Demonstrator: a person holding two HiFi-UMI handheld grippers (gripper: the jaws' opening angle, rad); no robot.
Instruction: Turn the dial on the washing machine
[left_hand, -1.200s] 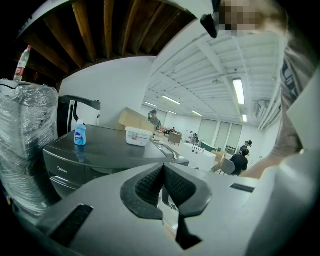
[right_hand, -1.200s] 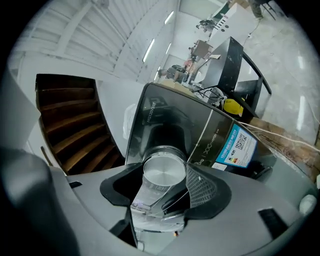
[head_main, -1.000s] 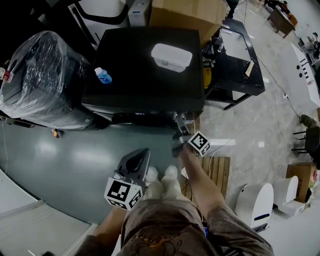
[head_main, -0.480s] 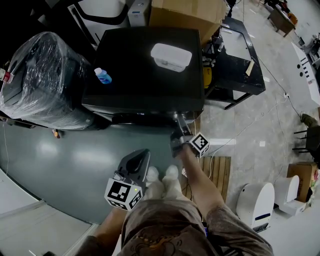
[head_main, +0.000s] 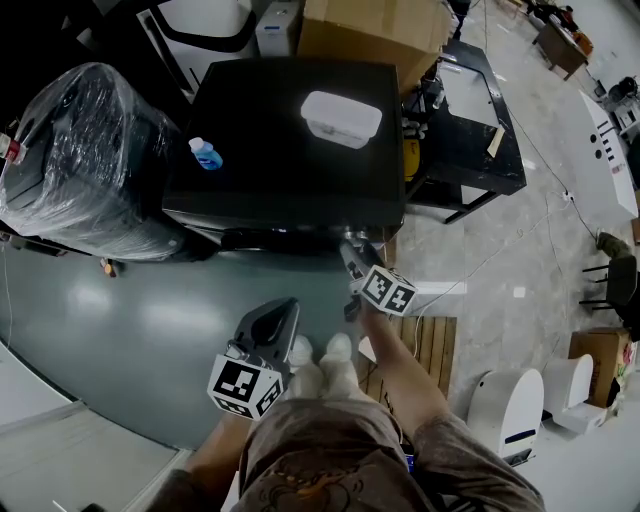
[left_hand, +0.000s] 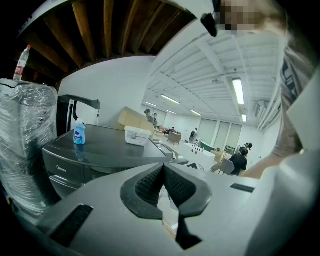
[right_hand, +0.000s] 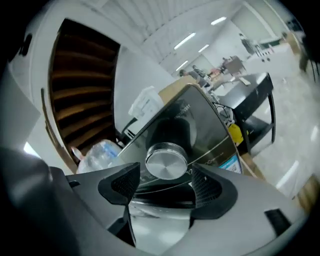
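Opening wide, the right claw (right_hand: 165, 180) has the shiny dial (right_hand: 166, 161) on the washing machine's (head_main: 290, 130) front between its jaws, not touching. To turn it well, I think: stay straight, pinch both sides evenly, twist slowly. The left claw (left_hand: 163, 182) is pressed together, empty.

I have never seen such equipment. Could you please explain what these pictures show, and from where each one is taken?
A person holds a two-jaw tool in each hand. One picture comes from a camera on the head, looking down. The other two come from cameras on the tools. On the black washing machine lie a white box and a blue bottle. The right gripper faces the silver dial: its jaws are opening, with the dial between them, untouched. The left gripper is shut and empty.
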